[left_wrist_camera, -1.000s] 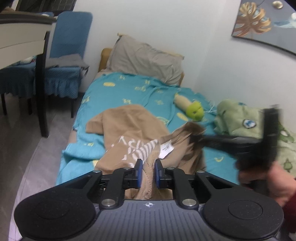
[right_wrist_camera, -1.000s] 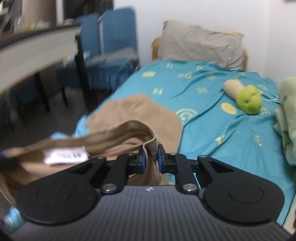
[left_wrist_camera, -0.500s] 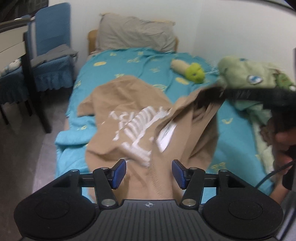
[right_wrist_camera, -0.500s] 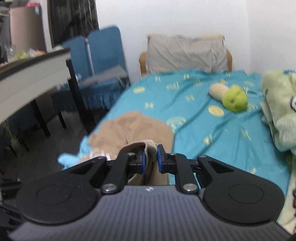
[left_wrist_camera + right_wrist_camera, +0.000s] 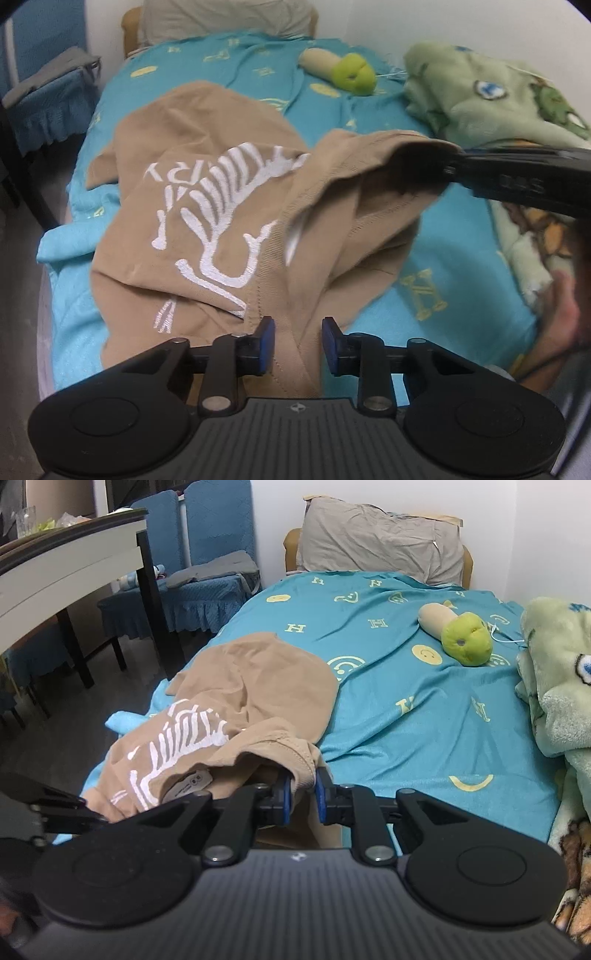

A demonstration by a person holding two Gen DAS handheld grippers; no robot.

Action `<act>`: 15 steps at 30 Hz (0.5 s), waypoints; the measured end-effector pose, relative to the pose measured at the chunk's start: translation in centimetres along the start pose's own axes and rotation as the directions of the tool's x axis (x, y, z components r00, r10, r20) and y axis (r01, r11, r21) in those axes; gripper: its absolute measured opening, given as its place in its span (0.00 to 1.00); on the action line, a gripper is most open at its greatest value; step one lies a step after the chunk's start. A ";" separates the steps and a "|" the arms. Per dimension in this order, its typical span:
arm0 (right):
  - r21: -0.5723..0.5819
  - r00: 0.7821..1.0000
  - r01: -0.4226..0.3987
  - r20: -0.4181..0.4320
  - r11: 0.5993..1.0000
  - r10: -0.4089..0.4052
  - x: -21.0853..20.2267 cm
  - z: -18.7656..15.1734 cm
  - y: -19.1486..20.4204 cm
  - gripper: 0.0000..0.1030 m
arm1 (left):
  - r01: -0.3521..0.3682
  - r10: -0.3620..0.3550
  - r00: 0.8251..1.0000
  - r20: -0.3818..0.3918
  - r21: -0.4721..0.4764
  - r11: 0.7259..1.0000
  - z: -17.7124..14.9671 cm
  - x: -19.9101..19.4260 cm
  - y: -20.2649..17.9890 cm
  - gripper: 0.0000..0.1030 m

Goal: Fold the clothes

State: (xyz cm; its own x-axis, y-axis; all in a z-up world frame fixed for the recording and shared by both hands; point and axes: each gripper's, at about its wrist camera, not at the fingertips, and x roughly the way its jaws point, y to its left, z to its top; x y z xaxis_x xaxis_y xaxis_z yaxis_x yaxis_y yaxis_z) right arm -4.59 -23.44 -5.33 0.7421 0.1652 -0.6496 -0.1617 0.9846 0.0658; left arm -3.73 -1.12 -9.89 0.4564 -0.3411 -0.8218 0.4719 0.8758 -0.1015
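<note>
A tan shirt [image 5: 229, 221] with a white skeleton print lies crumpled on the bed, its near part lifted. My left gripper [image 5: 297, 345] hangs low over the near end. Its jaws are closing, and a fold of the cloth runs between the blue pads [image 5: 266, 343] without being squeezed. My right gripper [image 5: 303, 799] pinches the shirt's ribbed hem [image 5: 295, 753], though its jaws are starting to open. In the left wrist view, that right gripper [image 5: 448, 166] holds one edge of the shirt up at the right. The left tool [image 5: 55, 805] shows at the left edge of the right wrist view.
The bed has a teal sheet [image 5: 406, 720] and a grey pillow [image 5: 380, 539] at its head. A green plush toy [image 5: 465, 638] and a green fleece blanket [image 5: 554, 686] lie on the right side. Blue chairs [image 5: 207, 583] and a table [image 5: 74, 554] stand on the left. A hand [image 5: 561, 306] holds the right tool.
My left gripper let go of the shirt, opened wide, dropped lower over it and narrowed around a fold. The right gripper kept its pinch and drifted slightly right.
</note>
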 end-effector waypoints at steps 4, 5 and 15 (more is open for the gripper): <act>0.041 1.000 -0.012 -0.016 0.999 0.013 0.3 0.1 -0.7 0.39 | -0.029 0.029 0.997 0.073 0.002 1.000 0.0 -0.7 0.2 0.00; 0.047 1.000 -0.012 -0.016 0.999 0.013 0.4 0.0 -0.8 0.45 | -0.026 0.026 0.994 0.102 0.000 1.000 0.0 -1.2 0.3 0.00; -0.166 0.994 0.110 0.030 0.980 -0.107 2.0 -0.2 1.1 0.69 | 0.035 -0.022 0.950 0.312 -0.037 0.999 -0.5 -6.8 0.8 0.00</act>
State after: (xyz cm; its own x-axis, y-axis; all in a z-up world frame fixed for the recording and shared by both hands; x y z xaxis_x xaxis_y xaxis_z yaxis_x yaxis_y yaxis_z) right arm -3.36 -22.02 -6.70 0.7741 0.0610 -0.6302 -0.1845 0.9739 -0.1323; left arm -6.83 2.02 -4.68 0.6586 -0.4496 -0.6034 0.4595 0.8753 -0.1507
